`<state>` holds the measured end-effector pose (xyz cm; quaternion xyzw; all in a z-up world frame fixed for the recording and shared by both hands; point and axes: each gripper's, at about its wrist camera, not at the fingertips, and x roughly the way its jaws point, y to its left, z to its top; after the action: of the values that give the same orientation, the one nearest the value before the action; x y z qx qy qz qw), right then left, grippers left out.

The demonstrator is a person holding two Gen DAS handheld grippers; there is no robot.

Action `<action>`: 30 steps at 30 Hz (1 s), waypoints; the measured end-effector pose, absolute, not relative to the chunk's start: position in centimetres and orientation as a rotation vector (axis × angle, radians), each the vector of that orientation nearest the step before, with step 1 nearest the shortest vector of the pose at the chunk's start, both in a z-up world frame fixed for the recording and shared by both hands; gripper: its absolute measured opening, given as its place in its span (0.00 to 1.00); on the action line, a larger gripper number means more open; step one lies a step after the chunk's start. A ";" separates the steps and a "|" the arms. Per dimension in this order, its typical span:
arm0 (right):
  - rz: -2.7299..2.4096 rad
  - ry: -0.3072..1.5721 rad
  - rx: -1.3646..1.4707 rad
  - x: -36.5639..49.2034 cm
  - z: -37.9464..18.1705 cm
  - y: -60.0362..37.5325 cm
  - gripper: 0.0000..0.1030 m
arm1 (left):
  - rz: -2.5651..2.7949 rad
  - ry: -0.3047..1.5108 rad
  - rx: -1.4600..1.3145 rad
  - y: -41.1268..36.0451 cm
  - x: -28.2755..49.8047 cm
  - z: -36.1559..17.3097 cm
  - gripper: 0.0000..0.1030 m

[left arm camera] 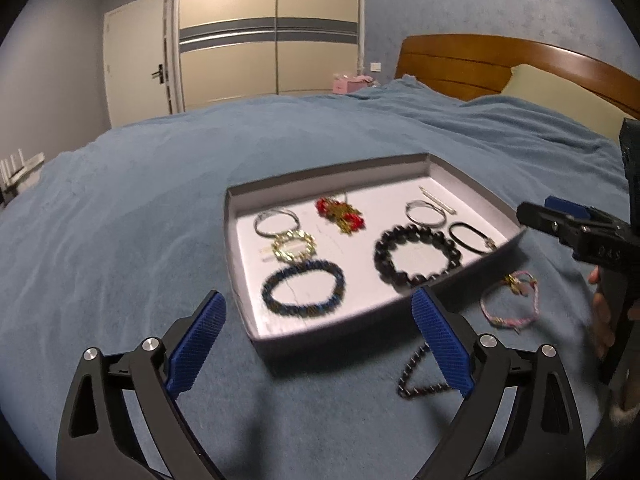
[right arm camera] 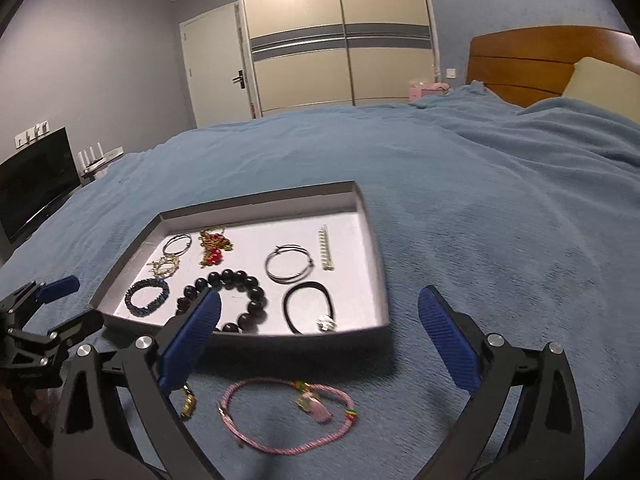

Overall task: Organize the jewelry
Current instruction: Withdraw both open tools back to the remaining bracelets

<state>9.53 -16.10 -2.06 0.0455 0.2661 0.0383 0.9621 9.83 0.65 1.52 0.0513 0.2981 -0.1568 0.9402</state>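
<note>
1. On the blue blanket (right arm camera: 480,208) covering the bed lay a shallow gray tray (right arm camera: 380,264), its white floor holding bracelets, among them a black bead bracelet (right arm camera: 256,292) and a dark blue one (left arm camera: 304,290).
2. Outside the tray, a pink cord bracelet (right arm camera: 286,416) rested on the blanket near its front edge, and a small dark bead strand (left arm camera: 420,376) lay beside it.
3. Left gripper (left arm camera: 320,344) hung wide open, holding nothing, before the tray.
4. Right gripper (right arm camera: 320,344) was also spread wide and empty, above the pink cord bracelet.
5. Behind stood a wooden headboard (right arm camera: 532,64), a sliding wardrobe (right arm camera: 340,40) and a white door (right arm camera: 216,64).
</note>
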 end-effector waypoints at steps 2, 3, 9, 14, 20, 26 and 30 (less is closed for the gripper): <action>0.062 0.533 0.087 9.0 -2.0 -16.7 0.94 | -0.338 0.613 0.115 0.2 9.2 1.3 0.91; 0.051 0.530 0.085 8.8 -2.0 -17.0 0.95 | -0.351 0.616 0.120 -0.1 9.0 1.1 0.91; -0.005 0.532 0.104 7.8 -2.3 -19.4 0.95 | -0.403 0.635 0.133 -1.5 7.9 0.2 0.91; -0.020 0.576 0.116 7.0 -3.7 -20.9 0.95 | -0.429 0.658 0.161 -2.4 7.5 -0.7 0.91; 0.017 0.629 0.106 6.6 -5.1 -20.5 0.95 | -0.429 0.685 0.179 -3.0 7.8 -1.5 0.91; 0.062 0.673 0.032 7.2 -5.9 -18.6 0.94 | -0.427 0.708 0.186 -3.2 8.1 -2.2 0.91; 0.081 0.702 -0.014 7.6 -6.6 -17.5 0.94 | -0.437 0.719 0.186 -3.2 8.2 -2.5 0.91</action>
<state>7.58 -17.51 -6.60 -0.0068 0.3436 0.0396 0.9382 8.22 -3.22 -2.47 0.0899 0.3486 -0.2116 0.9086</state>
